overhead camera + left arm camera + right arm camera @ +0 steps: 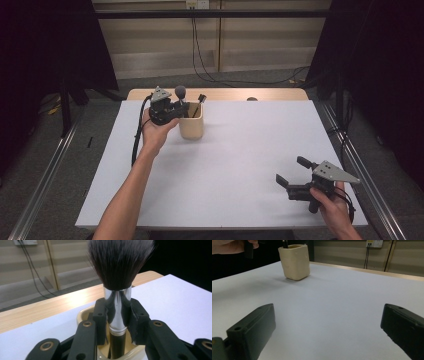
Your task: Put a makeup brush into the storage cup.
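Observation:
A cream cup stands on the white table near its far left. My left gripper hovers at the cup's left rim, shut on the silver ferrule of a makeup brush. The brush stands upright, its dark bristles on top and its black handle down in the cup. A second dark-tipped tool leans in the cup's right side. My right gripper rests low at the near right of the table, jaws wide apart with nothing between them. The cup sits far ahead of it.
A wooden strip runs along the table's far edge, with a small dark object on it. Cables hang from a wall socket behind. Metal rails flank the table on both sides.

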Demonstrator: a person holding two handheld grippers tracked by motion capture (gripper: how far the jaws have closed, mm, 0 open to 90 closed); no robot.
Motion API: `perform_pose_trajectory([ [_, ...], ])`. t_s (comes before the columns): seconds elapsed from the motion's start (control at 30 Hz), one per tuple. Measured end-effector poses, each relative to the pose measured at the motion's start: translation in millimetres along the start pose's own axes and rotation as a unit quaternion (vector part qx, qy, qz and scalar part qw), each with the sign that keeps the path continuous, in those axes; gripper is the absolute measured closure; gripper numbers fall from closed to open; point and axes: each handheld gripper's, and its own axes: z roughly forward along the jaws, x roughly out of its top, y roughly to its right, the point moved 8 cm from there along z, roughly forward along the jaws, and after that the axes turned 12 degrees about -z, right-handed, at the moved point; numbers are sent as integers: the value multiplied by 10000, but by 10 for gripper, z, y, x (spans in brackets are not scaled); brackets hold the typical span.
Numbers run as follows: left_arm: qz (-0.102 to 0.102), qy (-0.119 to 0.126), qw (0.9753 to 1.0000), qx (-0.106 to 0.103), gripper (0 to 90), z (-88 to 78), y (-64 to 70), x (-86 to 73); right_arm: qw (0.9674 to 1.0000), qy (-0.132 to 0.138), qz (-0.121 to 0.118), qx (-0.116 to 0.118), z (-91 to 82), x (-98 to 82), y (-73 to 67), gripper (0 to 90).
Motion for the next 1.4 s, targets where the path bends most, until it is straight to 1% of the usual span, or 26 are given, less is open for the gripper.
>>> perform_pose_trajectory([
  [0.03,-43,-23,10000,18,711,3,-4,-8,10000,-6,-13,1,0,-2,3,0],
  [0.07,-2,-48,10000,18,710,7,-11,-16,10000,-4,-10,0,2,-2,4,0],
  [0.1,-16,-68,10000,46,710,9,-15,-24,10000,-10,-11,3,0,-4,5,0],
  [0.17,-51,-47,10000,40,710,18,-23,-32,10000,-8,-10,5,3,-3,7,0],
  [0.23,-71,-76,9999,63,710,26,-30,-46,10000,-8,-12,1,6,-2,8,0],
  [0.27,-37,-104,9999,61,709,28,-36,-53,10000,-3,-10,4,8,-2,7,0],
  [0.33,-94,-89,9998,121,708,31,-39,-62,10000,-1,-12,10,9,-2,5,0],
  [0.37,-90,-106,9998,139,708,31,-46,-68,10000,2,-13,26,9,-2,2,0],
  [0.43,-86,-127,9998,157,707,36,-54,-81,10000,-10,-25,32,12,-3,0,0],
  [0.53,-132,-130,9997,159,704,44,-58,-98,10000,-12,-22,33,14,-3,-3,0],
  [0.6,-162,-105,9996,186,683,44,-67,-101,10000,-14,-12,33,14,-3,-3,0],
  [0.63,-133,-140,9996,196,672,37,-79,-105,10000,-12,-8,31,14,-3,-3,0],
  [0.67,-170,-121,9996,211,654,37,-81,-106,10000,-14,-7,29,14,-3,-2,0],
  [0.7,-179,-115,9995,216,623,33,-86,-106,10000,-15,-14,30,14,-4,-2,0],
  [0.73,-231,-93,9994,227,592,29,-86,-108,10000,-16,-16,33,13,-4,-4,0],
  [0.83,-260,-77,9993,257,529,14,-103,-118,10000,-10,-7,40,11,-4,-5,0],
  [0.87,-259,-29,9991,330,497,4,-113,-119,10000,-4,-9,33,12,-4,-2,0],
  [0.9,-251,22,9992,321,470,1,-116,-116,10000,-5,-7,31,12,-4,-1,0],
  [0.93,-238,31,9991,346,455,-6,-124,-119,10000,-6,-8,31,11,-4,-2,0],
  [1.0,-250,74,9991,338,395,-10,-131,-119,10000,-20,-16,32,11,-6,-4,0],
  [1.03,-243,72,9989,390,369,-17,-146,-118,10000,-24,-11,28,14,-7,-5,0],
  [1.07,-272,114,9988,390,329,-22,-149,-113,10000,-26,-11,28,15,-9,-6,0],
  [1.17,-270,164,9988,375,278,-39,-159,-105,10000,-30,-7,22,20,-11,0,0],
  [1.23,-289,184,9986,391,208,-51,-161,-103,10000,-41,-13,19,20,-16,9,0],
  [1.33,-300,187,9987,357,149,-65,-150,-99,10000,-15,28,9,21,-12,18,0],
  [1.4,-376,144,9986,352,97,-68,-152,-103,10000,-12,9,11,20,-19,27,0],
])
